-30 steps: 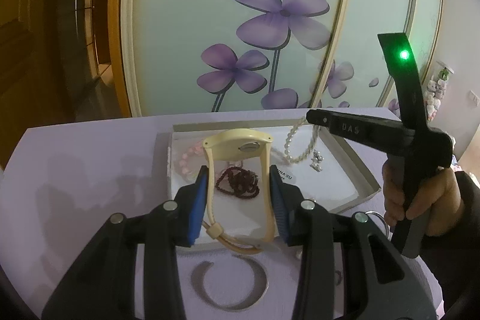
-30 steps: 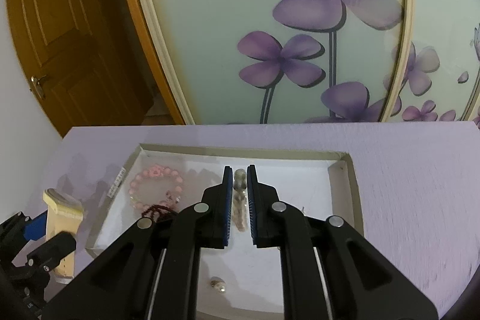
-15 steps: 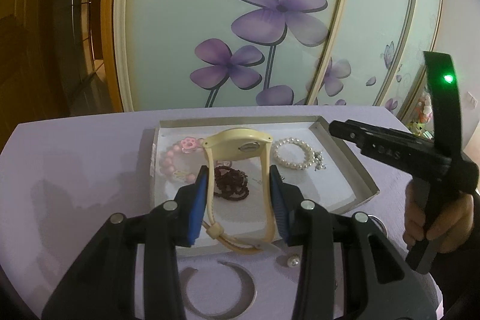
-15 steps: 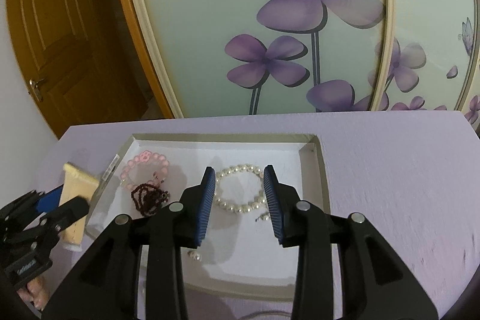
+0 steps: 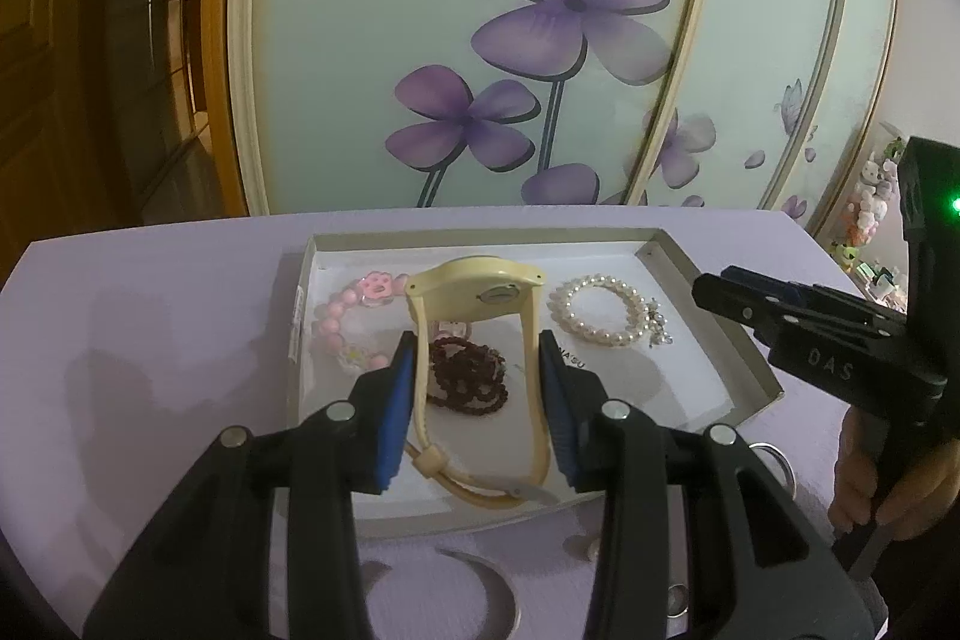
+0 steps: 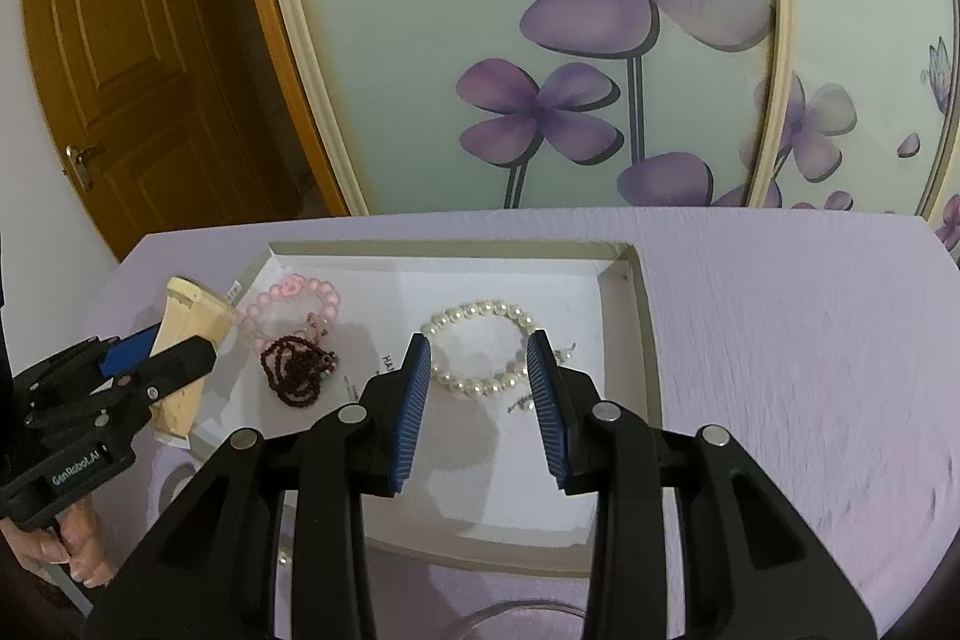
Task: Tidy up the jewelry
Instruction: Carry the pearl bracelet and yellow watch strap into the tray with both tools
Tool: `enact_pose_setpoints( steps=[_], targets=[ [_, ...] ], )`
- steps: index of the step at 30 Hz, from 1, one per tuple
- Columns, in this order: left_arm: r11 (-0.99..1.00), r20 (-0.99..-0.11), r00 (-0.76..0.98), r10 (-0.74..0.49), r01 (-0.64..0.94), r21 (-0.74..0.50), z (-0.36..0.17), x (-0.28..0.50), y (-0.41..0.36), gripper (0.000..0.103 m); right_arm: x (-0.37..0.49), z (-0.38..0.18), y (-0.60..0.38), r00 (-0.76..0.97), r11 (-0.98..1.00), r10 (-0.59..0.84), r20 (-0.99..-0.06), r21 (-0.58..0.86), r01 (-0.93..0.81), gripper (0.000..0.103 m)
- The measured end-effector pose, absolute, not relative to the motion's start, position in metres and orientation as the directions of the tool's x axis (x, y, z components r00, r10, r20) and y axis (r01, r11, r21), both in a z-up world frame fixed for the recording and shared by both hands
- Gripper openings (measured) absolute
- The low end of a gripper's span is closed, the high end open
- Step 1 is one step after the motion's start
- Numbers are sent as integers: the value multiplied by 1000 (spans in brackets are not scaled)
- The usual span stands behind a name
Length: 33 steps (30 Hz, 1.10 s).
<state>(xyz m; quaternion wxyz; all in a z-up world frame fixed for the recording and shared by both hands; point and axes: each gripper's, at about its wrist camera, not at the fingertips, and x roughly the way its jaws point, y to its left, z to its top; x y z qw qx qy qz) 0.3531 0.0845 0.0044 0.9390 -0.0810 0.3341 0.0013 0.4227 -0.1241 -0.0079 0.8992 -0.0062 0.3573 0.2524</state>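
Watch, cream strap, clamped in left tool over tray; pink bracelet, dark beads, pearl bracelet already inside. Right tool gapes empty. Bangle, ring left on surface.

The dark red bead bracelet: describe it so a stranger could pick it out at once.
Start at the shallow white tray on the lilac table. Three beaded pieces lie inside; the dark red bead bracelet is the middle one, between the pink bead bracelet and the pearl bracelet. It alone is dark, tiny-beaded and heaped in loose coils rather than lying as an open ring.
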Motion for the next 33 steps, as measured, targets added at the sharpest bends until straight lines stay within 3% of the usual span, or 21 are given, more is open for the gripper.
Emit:
enact_pose_setpoints(
  steps=[33],
  targets=[
    [984, -655, 754, -53, -70, -161, -10, 377, 82, 39, 429, -26, -129, 597, 875, 450, -665, 192, -445, 35]
  ],
)
